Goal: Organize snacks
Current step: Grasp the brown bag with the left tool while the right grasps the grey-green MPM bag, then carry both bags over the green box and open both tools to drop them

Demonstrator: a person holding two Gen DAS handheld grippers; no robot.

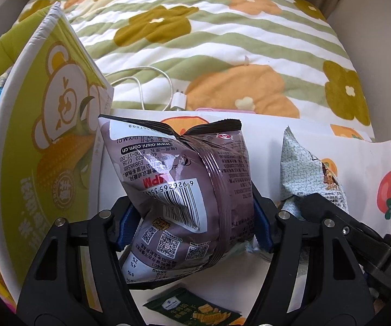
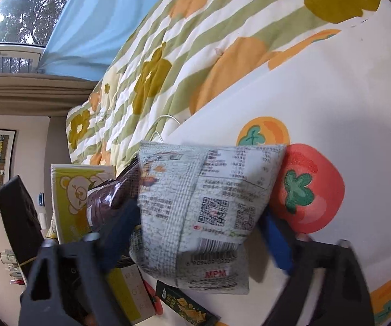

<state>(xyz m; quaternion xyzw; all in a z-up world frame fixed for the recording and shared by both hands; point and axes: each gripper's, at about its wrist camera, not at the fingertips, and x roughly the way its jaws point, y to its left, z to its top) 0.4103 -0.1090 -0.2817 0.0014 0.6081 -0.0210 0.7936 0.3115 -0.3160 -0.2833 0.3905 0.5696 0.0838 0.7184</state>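
1. Black arms of the left gripper are sitting closest to the camera, and its blue pads are squeezing a purple bag from both sides.
2. That purple bag is standing up between the jaws, and its barcode side is facing the camera. Its sides are looking pinched in where the pads are pressing.
3. Below the left gripper, a dark green packet is lying flat on the white mat.
4. To the left of the left gripper, a yellow-green box with a bear on it is standing tall, just beside the purple bag.
5. To its right, a grey bag is standing up on the mat.
6. The right gripper is holding that grey bag. Its blue pads are touching both sides of the bag, though this picture is blurry.
7. Behind the right gripper's bag, a red fruit picture is showing on the mat.
8. Past both grippers, a flower blanket is lying behind the mat, and a white cable is resting on it.
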